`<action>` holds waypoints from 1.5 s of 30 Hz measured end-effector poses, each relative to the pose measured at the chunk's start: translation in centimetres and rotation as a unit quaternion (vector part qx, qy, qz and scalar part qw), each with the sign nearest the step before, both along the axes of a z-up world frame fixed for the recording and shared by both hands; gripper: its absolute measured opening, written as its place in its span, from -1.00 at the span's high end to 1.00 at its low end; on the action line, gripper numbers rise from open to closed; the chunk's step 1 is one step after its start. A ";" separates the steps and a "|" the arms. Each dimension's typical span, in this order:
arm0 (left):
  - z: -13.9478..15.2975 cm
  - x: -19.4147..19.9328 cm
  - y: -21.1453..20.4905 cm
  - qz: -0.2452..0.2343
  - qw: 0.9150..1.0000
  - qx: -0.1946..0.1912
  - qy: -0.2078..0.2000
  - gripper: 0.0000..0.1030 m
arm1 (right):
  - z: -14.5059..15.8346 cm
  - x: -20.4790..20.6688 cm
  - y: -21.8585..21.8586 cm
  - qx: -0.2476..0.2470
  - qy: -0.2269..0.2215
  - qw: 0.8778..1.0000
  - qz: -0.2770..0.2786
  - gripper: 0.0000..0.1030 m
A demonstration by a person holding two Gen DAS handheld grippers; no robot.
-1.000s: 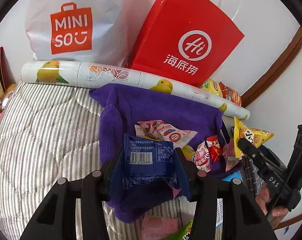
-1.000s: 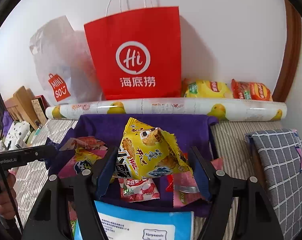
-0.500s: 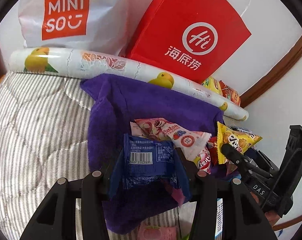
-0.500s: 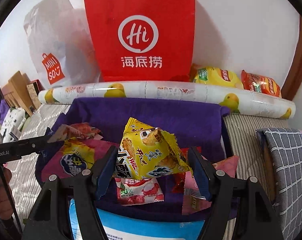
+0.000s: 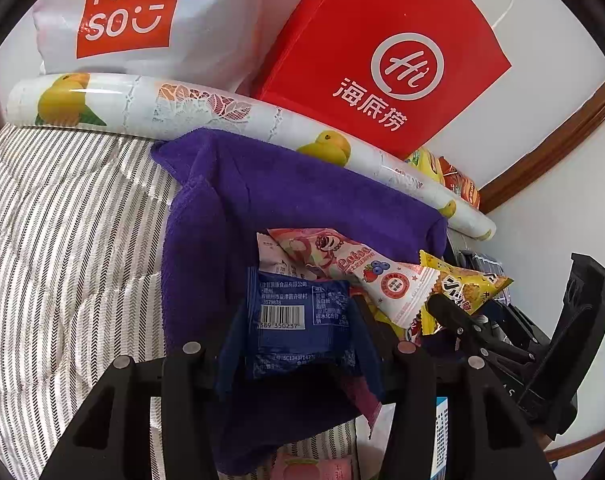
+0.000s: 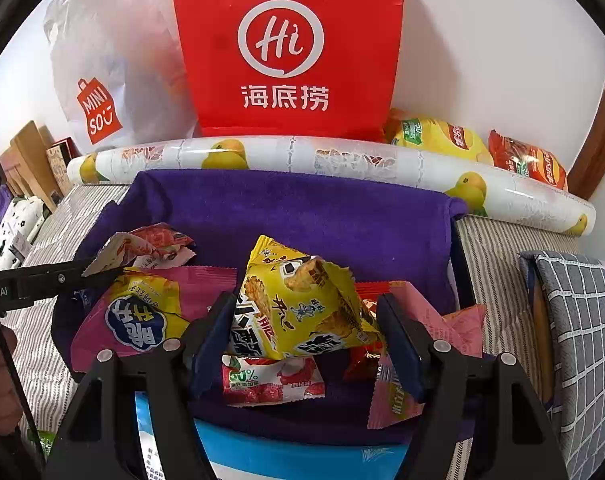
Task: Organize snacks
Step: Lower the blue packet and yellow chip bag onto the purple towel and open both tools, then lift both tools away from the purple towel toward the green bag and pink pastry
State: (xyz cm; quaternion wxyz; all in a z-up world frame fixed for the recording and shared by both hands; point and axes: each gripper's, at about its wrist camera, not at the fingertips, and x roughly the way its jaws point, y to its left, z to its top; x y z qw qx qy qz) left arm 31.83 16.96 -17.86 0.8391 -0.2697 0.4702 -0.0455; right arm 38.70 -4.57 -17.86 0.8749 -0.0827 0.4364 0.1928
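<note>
Left wrist view
Left gripper (image 5: pixel 298 336): jaws clamped on the blue snack packet (image 5: pixel 300 322), barcode side up, pads pressing both its edges.
Held packet's place: above the near part of the purple towel (image 5: pixel 302 192), beside a pink Lotso packet (image 5: pixel 366 270).
Towel: spread on a striped bed cover (image 5: pixel 70 248), its left edge folded over.
Right gripper, as seen here (image 5: pixel 454 304): at the right edge, a yellow snack packet (image 5: pixel 468 280) sticking out past its black finger.
Back of the scene: a fruit-printed roll (image 5: pixel 230 114) lies along the far edge of the towel; behind it a white MINISO bag (image 5: pixel 142 16) and a red Haidilao paper bag (image 5: pixel 390 64) lean on the wall.

Right wrist view
Right gripper (image 6: pixel 302 324): jaws clamped on the yellow snack packet (image 6: pixel 298 304), which bulges between the two pads.
Held packet's place: over the middle of the purple towel (image 6: pixel 322 216), above a red-and-white lychee packet (image 6: pixel 270 380).
Other snacks on the towel: a pink-and-yellow packet (image 6: pixel 142 320) to the left, a pink packet (image 6: pixel 422 328) to the right.
Left gripper, as seen here (image 6: pixel 42 280): black finger at the left edge, near the pink Lotso packet.
Behind the roll: yellow chip bag (image 6: pixel 438 138) and orange chip bag (image 6: pixel 530 160) against the wall.
Right side: a grey checked cushion (image 6: pixel 582 340) on the bed.
</note>
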 end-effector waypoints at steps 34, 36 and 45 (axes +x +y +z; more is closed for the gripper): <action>2.2 -2.7 0.3 -0.026 0.999 -0.033 -0.015 -0.37 | 5.6 -4.3 -2.8 0.074 -0.036 0.996 -0.026 -0.57; 2.7 -3.5 0.4 -0.024 0.999 -0.028 -0.017 -0.38 | 5.9 -5.3 -2.8 0.076 -0.040 0.996 -0.021 -0.57; 5.0 -7.2 1.4 -0.018 0.999 -0.024 -0.026 -0.39 | 6.5 -10.2 -1.6 0.097 -0.034 0.995 0.010 -0.57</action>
